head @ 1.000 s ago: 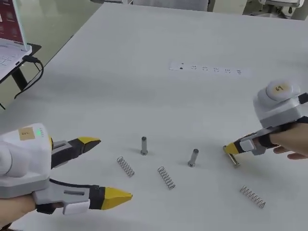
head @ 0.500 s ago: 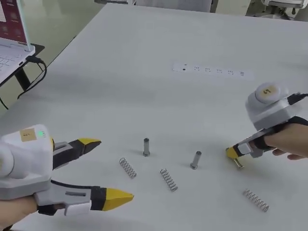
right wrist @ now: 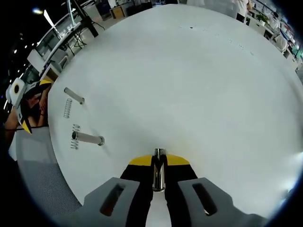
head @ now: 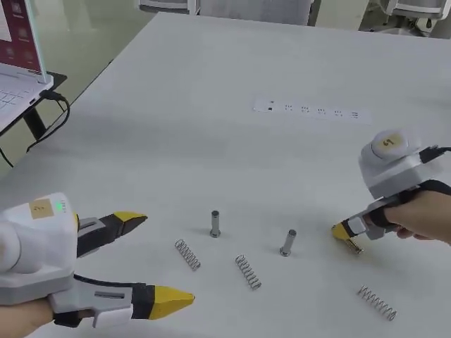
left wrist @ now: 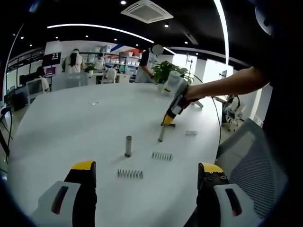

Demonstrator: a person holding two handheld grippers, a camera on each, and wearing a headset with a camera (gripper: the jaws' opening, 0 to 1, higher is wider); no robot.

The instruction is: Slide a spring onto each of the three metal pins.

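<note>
Against a second ago we find little changed on the table (head: 211,141). The left gripper (head: 155,259) hangs at the near edge as before, jaws wide apart and holding nothing. The right gripper (head: 343,231) keeps its jaws clamped on a pin (head: 351,245), low at the table, and its body now stands a bit steeper. Between the grippers a second pin (head: 215,223) and a third pin (head: 287,241) stand upright and bare, unmoved. Three springs (head: 187,254) (head: 247,271) (head: 375,302) lie flat, the last near the right gripper. The right gripper view adds what the head view hides: the held pin lies lengthwise between the closed jaws.
</note>
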